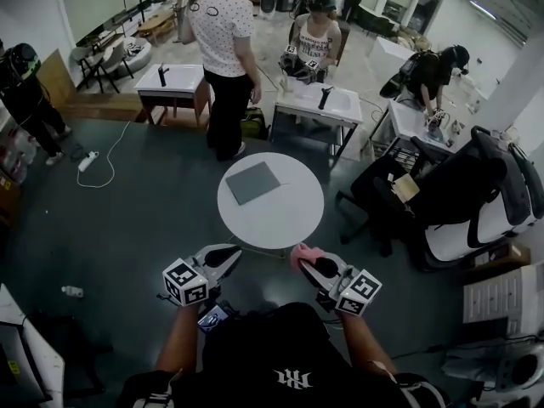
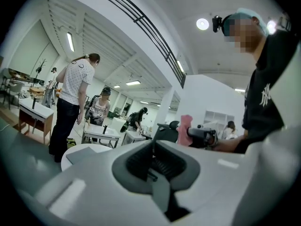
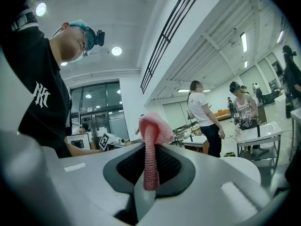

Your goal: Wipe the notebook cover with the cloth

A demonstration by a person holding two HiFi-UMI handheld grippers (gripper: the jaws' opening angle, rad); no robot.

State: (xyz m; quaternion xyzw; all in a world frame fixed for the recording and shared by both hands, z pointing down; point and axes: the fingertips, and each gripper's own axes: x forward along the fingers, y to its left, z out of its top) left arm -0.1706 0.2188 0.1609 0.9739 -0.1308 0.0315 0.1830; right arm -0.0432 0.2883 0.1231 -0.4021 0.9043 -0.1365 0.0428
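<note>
Grippers sit nearest, both held low just short of the table's near rim. The right gripper point(image 1: 311, 263) is clamped on the pink cloth point(image 1: 299, 253). In its own view a strip is pinched btwn the jaws & a bunched end sticks out past the tips. The left gripper point(image 1: 224, 254) has its jaws pressed together w/ nothing btwn them.

Next out is the round white table point(image 1: 293, 228), bare apart from the grey notebook point(image 1: 252, 182), which lies flat, a bit left of centre & toward the far half. Key relation: the notebook is ahead & to the left of the cloth, so the right gripper prob. has to reach forward & across. The left gripper looks slightly nearer & is free to steady the cover. The notebook's long axis runs diagonally, near-left to far-right. Wiping isn't begun yet; the cloth is well apart from the cover.

Farthest off are a standing person point(image 1: 221, 41) & other people point(image 1: 316, 32) at small white desks point(image 1: 170, 79).
</note>
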